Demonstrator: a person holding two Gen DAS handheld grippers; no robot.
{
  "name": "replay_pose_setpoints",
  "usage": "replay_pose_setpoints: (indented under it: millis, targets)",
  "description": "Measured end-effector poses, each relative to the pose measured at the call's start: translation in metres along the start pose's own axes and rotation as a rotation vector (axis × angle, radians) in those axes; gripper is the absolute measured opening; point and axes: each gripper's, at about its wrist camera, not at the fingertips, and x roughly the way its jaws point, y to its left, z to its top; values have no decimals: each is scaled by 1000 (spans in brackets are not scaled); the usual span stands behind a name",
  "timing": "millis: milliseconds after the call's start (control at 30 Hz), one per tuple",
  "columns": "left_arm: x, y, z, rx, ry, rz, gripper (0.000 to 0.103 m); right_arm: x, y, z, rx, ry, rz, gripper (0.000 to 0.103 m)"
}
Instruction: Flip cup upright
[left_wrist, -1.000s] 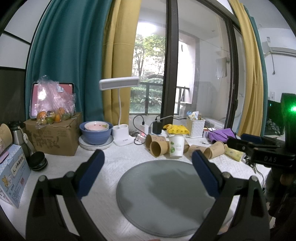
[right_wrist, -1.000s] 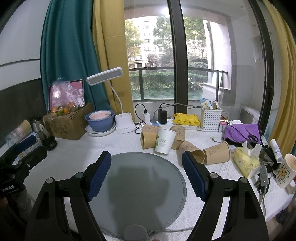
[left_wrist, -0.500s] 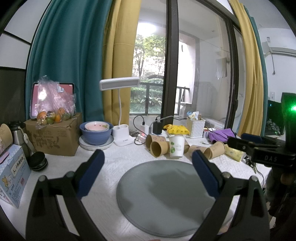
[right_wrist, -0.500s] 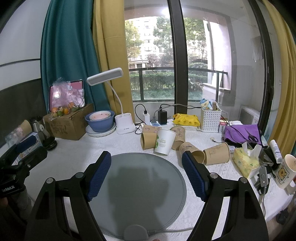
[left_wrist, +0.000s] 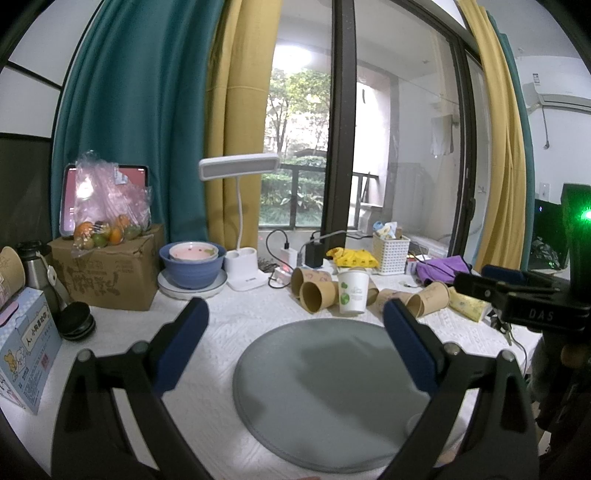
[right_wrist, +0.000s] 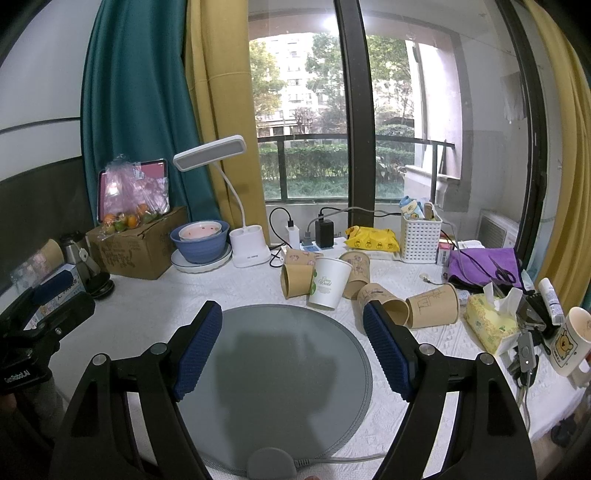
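Observation:
A white paper cup with a green print stands behind the round grey mat, wide mouth at the top in the right wrist view; in the left wrist view the white cup stands among the brown ones. Several brown paper cups lie on their sides around it, such as one at the right and one at the left. My left gripper is open and empty above the mat. My right gripper is open and empty over the mat.
A desk lamp, blue bowls, a cardboard box and a white basket stand at the back. A tissue pack and a mug sit at the right. The other gripper shows at the right edge.

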Motion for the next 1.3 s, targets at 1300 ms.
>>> replay_pose_setpoints:
  millis: [1300]
  targets:
    - [153,-51,-4,93,286,-39,96,95,-94,-5,109,118,-25,82]
